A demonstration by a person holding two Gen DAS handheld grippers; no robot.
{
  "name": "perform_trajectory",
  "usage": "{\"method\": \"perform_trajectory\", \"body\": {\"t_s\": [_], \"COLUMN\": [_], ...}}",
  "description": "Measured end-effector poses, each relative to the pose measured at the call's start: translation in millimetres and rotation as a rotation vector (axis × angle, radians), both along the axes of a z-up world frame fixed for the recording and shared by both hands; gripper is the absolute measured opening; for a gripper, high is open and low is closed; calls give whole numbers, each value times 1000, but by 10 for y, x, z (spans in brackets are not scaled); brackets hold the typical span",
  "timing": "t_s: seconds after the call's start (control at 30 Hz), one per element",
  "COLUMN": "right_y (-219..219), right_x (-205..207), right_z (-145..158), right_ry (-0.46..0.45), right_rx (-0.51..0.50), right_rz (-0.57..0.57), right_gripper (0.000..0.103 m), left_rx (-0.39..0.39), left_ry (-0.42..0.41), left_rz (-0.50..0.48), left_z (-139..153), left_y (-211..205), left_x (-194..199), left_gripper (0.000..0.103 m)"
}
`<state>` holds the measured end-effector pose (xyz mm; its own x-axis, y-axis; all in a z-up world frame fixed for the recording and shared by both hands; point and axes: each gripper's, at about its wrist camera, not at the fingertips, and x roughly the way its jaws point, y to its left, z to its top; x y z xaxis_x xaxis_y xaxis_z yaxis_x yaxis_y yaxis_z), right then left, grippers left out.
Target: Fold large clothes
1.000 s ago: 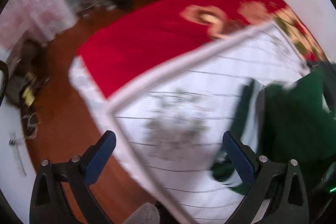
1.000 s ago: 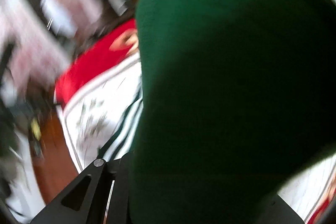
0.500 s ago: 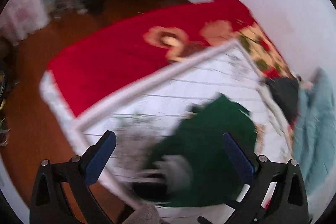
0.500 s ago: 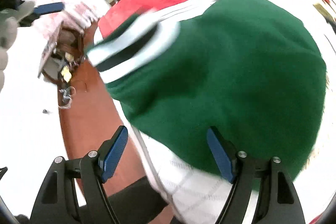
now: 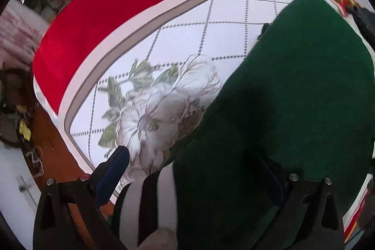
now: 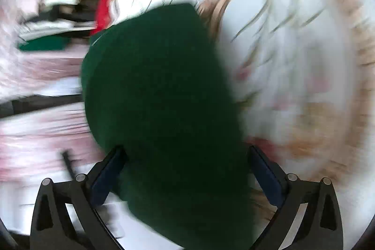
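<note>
Left gripper [image 5: 194,175] spread wide, pointing down over bed; green garment [image 5: 281,109] lies between jaws, filling frame from 3 to 6 o'clock, pads not pressing it. White striped edge [image 5: 150,200] of garment at 6 o'clock. White floral quilt [image 5: 164,90] under it, red blanket [image 5: 98,15] at 10–12 o'clock, wood floor [image 5: 54,151] at 8 o'clock.

Right gripper [image 6: 187,177] spread, jaws have just been opening; green garment [image 6: 159,97] sits loose between pads, centre to 6 o'clock. View blurred. Clothes pile [image 6: 54,15] at 10 o'clock.
</note>
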<state>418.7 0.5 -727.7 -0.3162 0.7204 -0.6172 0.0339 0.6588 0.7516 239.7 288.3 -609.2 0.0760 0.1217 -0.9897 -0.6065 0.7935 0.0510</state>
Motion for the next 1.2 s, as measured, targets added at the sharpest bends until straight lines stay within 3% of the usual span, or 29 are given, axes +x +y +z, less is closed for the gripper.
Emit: {"method": "perform_trajectory", "body": {"t_s": [0.07,0.17,0.2,0.27,0.37,0.4,0.47,0.57,0.67,0.77,0.87,0.93,1.0,1.07,1.13,1.2], "right_y": [125,75,-25,-193,-565,-724,-974,-1147,-910,-443,149,450,723,762,554,230], "right_x": [-35,-108,-208,-354,-627,-698,-781,-658,-409,-159,43,268,389,483,467,387], "right_z": [-41,131,192,357,489,516,729,1215,1760,1763,1310,999,891,985,1341,1638], "right_ry": [-19,-63,-53,-30,11,45,65,-87,-235,-268,-274,-299,-300,-271,-278,-310], "right_rx": [67,50,29,-4,-78,-143,-286,-387,-291,-203,-241,-342,-406,-391,-330,-331], "right_rz": [11,-41,-87,-208,-319,-323,-309,-338,-293,-167,-21,-7,11,-27,-101,-174], "right_gripper": [102,64,57,53,57,69,82,82,77,49,47,47,47,47,47,56], "left_rx": [14,39,46,51,40,31,21,24,22,2,34,60,57,31,-1,-18], "left_ry": [3,-9,-15,-39,-76,-82,-100,-125,-146,-141,-116,-103,-108,-128,-147,-173], "left_rz": [-21,-63,-81,-110,-152,-170,-201,-235,-219,-181,-203,-222,-223,-207,-187,-179], "left_z": [17,110,168,288,457,500,535,608,600,484,374,311,312,364,452,547], "left_y": [-13,-66,-104,-182,-339,-406,-508,-709,-725,-673,-700,-717,-703,-661,-622,-604], "left_x": [62,185,233,288,323,346,348,426,449,473,466,444,409,376,342,333], "left_gripper": [103,103,103,103,103,103,103,103,103,103,103,103,103,103,103,103]}}
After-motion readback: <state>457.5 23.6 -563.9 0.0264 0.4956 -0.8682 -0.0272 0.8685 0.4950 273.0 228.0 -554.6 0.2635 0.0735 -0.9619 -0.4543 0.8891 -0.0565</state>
